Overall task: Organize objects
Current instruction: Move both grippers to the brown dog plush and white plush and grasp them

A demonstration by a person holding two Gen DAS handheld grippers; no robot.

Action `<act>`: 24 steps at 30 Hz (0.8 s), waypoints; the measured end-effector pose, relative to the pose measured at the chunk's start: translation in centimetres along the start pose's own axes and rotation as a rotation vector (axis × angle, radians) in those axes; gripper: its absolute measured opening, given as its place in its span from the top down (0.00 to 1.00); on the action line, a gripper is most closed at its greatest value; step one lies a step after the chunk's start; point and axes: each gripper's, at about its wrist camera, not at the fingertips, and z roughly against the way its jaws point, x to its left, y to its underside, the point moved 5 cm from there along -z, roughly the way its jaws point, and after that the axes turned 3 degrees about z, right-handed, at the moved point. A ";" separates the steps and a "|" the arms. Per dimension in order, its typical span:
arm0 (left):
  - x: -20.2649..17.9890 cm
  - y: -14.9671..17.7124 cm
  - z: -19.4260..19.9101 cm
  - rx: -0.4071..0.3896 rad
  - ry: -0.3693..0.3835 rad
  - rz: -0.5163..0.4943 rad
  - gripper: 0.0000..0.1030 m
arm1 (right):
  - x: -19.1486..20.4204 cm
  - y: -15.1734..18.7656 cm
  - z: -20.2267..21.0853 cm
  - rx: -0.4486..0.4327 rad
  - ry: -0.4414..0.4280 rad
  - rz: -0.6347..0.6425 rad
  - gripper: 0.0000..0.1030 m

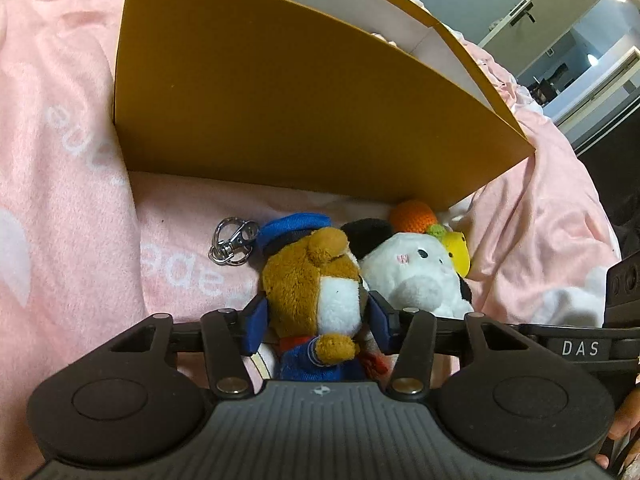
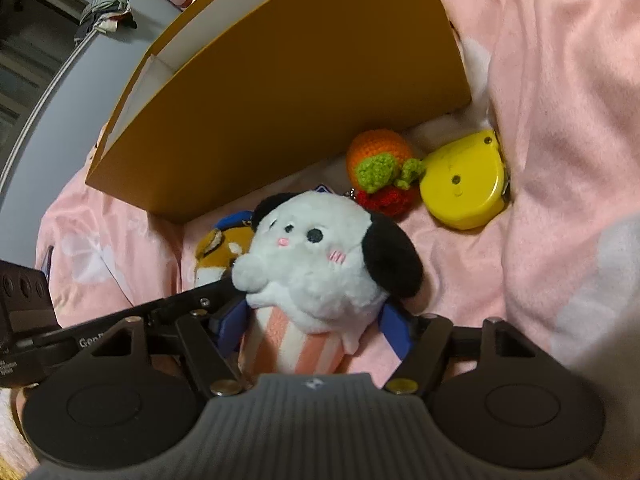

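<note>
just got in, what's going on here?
A person is tidying small toys on a pink blanket, with tongs in each hand. The left tongs straddle a brown plush in a blue cap; the right tongs straddle a white plush with black ears. Whether either is gripped yet is unclear. Both toys lie in front of an orange box. A crochet fruit and a yellow tape measure lie untouched beside it.
</note>
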 end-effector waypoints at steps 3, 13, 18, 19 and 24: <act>-0.3 0.2 0.6 -0.013 0.006 -0.015 0.48 | 0.4 0.3 0.6 -0.011 0.000 0.022 0.37; -1.2 0.1 5.0 -0.115 0.044 -0.044 0.51 | 1.9 0.4 5.7 -0.125 -0.031 0.103 0.40; -2.4 -1.3 7.5 -0.192 0.055 -0.071 0.51 | 3.5 -0.5 9.0 -0.219 -0.016 0.200 0.41; -2.6 -1.6 8.1 -0.206 0.055 -0.075 0.51 | 3.7 -0.8 9.6 -0.235 -0.021 0.210 0.41; -3.9 -4.1 11.1 -0.264 0.102 -0.059 0.51 | 5.2 -3.6 12.3 -0.284 -0.037 0.249 0.41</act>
